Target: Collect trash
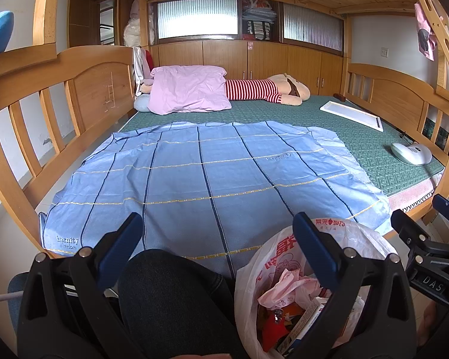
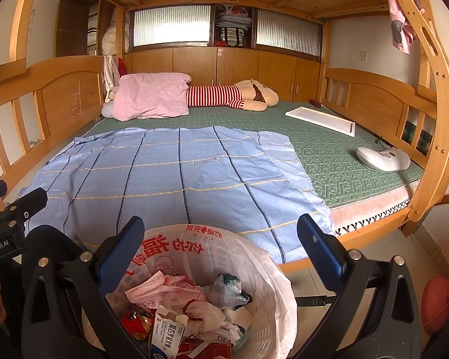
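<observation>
Both grippers (image 1: 218,236) (image 2: 221,239) spread wide and empty, lined trash bin (image 2: 263,269) below, blue cloth (image 2: 170,173) beyond

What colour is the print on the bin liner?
Red print on the white bin liner; the right wrist view shows it best.

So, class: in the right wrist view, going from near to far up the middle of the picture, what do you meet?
Trash bin → blue cloth → green mat → striped plush toy → wooden cabinets → window.
</observation>
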Demonstrator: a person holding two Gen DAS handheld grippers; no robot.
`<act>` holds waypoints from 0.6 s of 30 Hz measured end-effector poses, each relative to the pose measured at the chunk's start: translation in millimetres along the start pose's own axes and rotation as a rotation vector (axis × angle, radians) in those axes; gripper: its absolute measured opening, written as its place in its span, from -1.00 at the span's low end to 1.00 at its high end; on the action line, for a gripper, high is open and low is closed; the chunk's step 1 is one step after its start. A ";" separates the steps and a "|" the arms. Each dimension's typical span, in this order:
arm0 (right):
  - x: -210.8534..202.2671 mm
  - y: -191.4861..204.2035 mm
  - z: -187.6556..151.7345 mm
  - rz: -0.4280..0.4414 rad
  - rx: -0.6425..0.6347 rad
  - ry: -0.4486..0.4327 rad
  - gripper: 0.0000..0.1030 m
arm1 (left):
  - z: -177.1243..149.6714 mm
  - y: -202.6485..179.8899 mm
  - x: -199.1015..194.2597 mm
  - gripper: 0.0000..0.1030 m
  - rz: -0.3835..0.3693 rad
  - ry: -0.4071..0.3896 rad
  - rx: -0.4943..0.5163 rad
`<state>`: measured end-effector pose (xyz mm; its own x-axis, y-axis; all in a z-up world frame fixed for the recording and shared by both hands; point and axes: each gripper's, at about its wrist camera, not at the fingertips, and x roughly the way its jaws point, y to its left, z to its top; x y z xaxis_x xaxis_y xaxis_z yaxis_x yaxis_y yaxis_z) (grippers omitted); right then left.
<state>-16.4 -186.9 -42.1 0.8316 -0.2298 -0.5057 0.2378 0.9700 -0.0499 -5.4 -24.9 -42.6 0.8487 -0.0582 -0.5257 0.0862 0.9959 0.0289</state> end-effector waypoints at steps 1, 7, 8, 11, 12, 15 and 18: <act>-0.3 0.1 0.0 -0.001 0.001 0.000 0.93 | 0.1 0.2 0.1 0.93 0.000 -0.001 -0.001; 0.1 -0.4 -0.2 0.000 0.001 0.001 0.93 | -3.5 -1.0 0.6 0.93 -0.003 -0.001 -0.002; 0.0 -0.3 -0.2 -0.001 0.000 0.002 0.93 | -2.7 -0.6 0.9 0.93 -0.002 -0.001 -0.002; -0.2 0.2 -0.2 -0.001 0.000 0.002 0.93 | -2.5 -0.2 1.3 0.93 -0.001 0.002 -0.002; -0.2 0.3 -0.2 -0.002 0.001 0.002 0.93 | -1.5 0.9 1.5 0.93 -0.001 0.003 -0.002; 0.4 -0.7 -0.5 0.000 0.001 0.004 0.93 | -1.1 1.4 1.6 0.93 -0.001 0.003 -0.001; 1.8 -2.2 -1.6 0.000 0.002 0.006 0.93 | -0.9 2.6 1.3 0.93 0.000 0.004 0.000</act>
<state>-16.2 -189.4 -44.3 0.8285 -0.2291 -0.5110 0.2385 0.9700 -0.0481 -4.6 -22.4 -44.0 0.8465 -0.0582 -0.5291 0.0863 0.9959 0.0285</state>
